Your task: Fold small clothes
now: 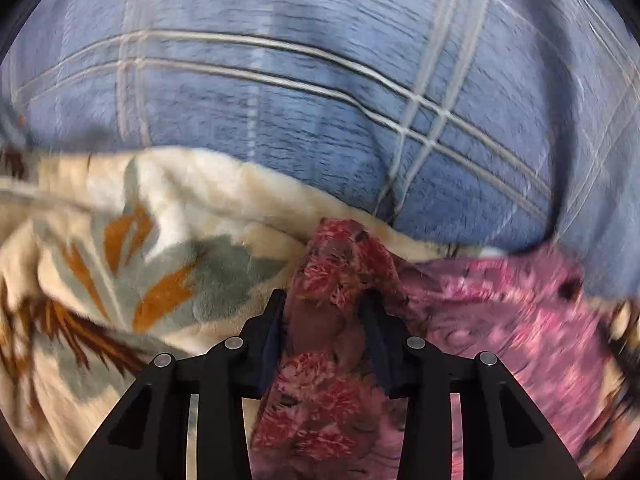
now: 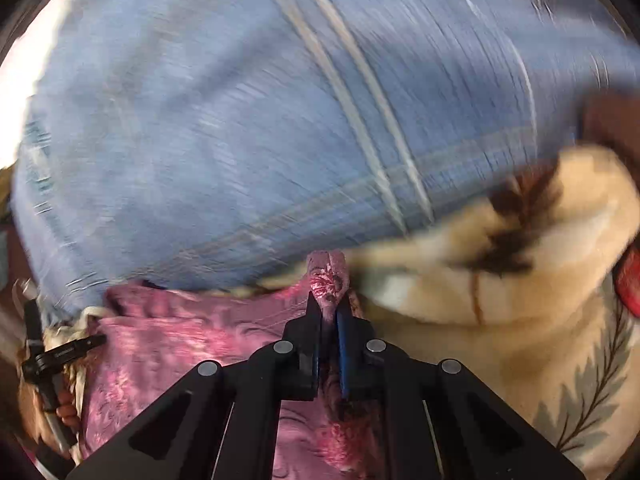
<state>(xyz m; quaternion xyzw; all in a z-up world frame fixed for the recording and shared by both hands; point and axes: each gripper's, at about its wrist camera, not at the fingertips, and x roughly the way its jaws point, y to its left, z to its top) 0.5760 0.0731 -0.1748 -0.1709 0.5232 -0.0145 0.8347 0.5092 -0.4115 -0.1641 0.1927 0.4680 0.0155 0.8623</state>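
Motion blur smears the pink garment [image 1: 520,320], its far edge perhaps under the blue quilt [image 1: 320,120].

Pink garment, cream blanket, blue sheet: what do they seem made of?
Pink garment: thin woven floral print, probably light cotton or a synthetic; it creases finely. Cream blanket: plush fleece, with a fuzzy pile and soft rolled edge. Blue sheet: flat woven cloth with pale check lines, matte.

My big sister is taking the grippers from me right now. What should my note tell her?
Left gripper: shut on the pink flowery cloth, a thick bunch between its fingers.
Right gripper: shut on a thin edge of the same cloth.
The cloth hangs stretched between both, above the cream leaf-print blanket and the blue plaid sheet.
Done: cloth picked up.
Left: no tidy fold shows yet; lay it down and fold it.
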